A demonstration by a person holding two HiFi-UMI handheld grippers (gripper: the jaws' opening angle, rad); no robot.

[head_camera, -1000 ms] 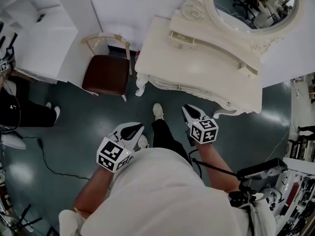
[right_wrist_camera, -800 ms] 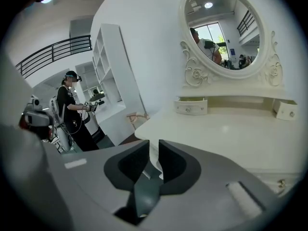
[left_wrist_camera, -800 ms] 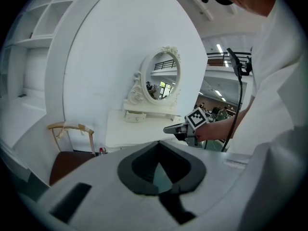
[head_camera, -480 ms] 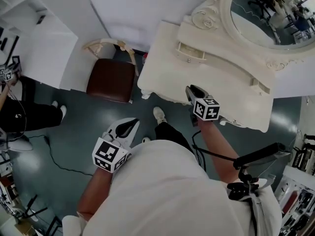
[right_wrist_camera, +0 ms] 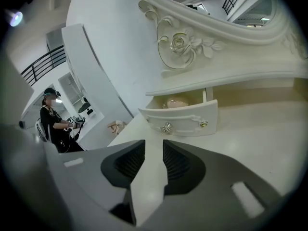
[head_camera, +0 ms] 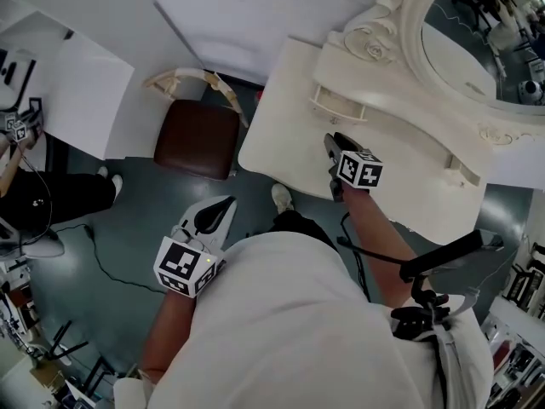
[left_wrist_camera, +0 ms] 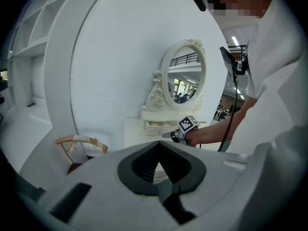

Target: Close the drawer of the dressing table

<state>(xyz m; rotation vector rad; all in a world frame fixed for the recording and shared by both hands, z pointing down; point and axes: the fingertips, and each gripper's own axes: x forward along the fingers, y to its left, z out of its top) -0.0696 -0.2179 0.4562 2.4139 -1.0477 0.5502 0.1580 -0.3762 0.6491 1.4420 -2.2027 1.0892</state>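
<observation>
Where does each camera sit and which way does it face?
Head view: on the head, facing steeply down at the dressing table; torso, arms, left gripper and right gripper show.
Left gripper view: on that gripper, facing the mirror; its shut jaws show.
Right gripper view: on that gripper, facing the open drawer; its empty, opening jaws show.
All three share the drawer.

Cream dressing table (head_camera: 281, 126), cream drawer (right_wrist_camera: 180, 121) with one silvery and one gold knob (right_wrist_camera: 204, 123); dark brown chair seat (head_camera: 194, 139) at its nine o'clock; teal-grey floor (head_camera: 111, 228); black-and-white marker cube (head_camera: 359, 169).
</observation>
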